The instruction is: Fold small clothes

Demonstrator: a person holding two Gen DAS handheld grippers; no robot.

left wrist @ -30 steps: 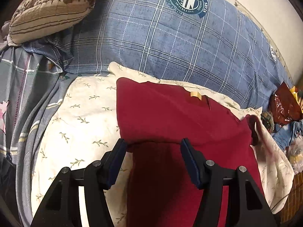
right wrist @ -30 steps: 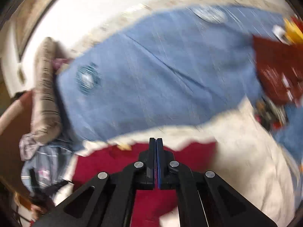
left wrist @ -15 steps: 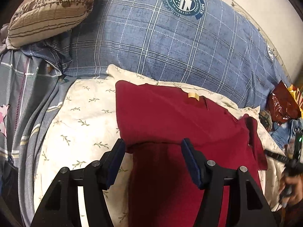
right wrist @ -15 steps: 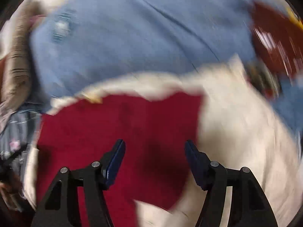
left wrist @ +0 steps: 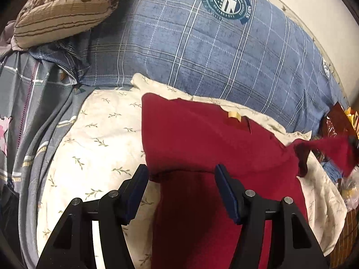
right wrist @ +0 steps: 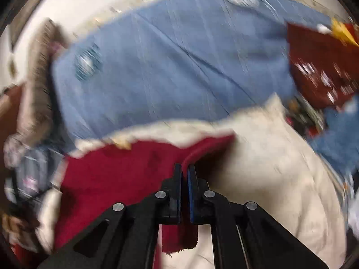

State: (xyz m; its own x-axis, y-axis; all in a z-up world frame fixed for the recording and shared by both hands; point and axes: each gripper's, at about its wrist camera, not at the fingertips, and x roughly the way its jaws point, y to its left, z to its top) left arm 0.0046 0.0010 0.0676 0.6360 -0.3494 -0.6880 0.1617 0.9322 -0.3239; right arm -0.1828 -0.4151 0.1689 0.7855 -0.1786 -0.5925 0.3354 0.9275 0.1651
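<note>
Right gripper (right wrist: 184, 168) has clamped and lifted the red garment's (right wrist: 116, 174) sleeve.

Bed (left wrist: 224, 51): blue plaid cover with white grid lines, round crest print at the far side
Pillow (left wrist: 60, 9): tan, striped, far left corner, resting on the cover
Grey sheet (left wrist: 31, 116): rumpled, plaid and floral, along the left edge
Cream cloth (left wrist: 96, 143): leaf-sprig print, spread over the near part of the bed
Shirt (left wrist: 202, 143): dark red, lying on the cream cloth, right sleeve lifted off it
Red bag (left wrist: 334, 121): shiny, at the right edge among blurred clutter
</note>
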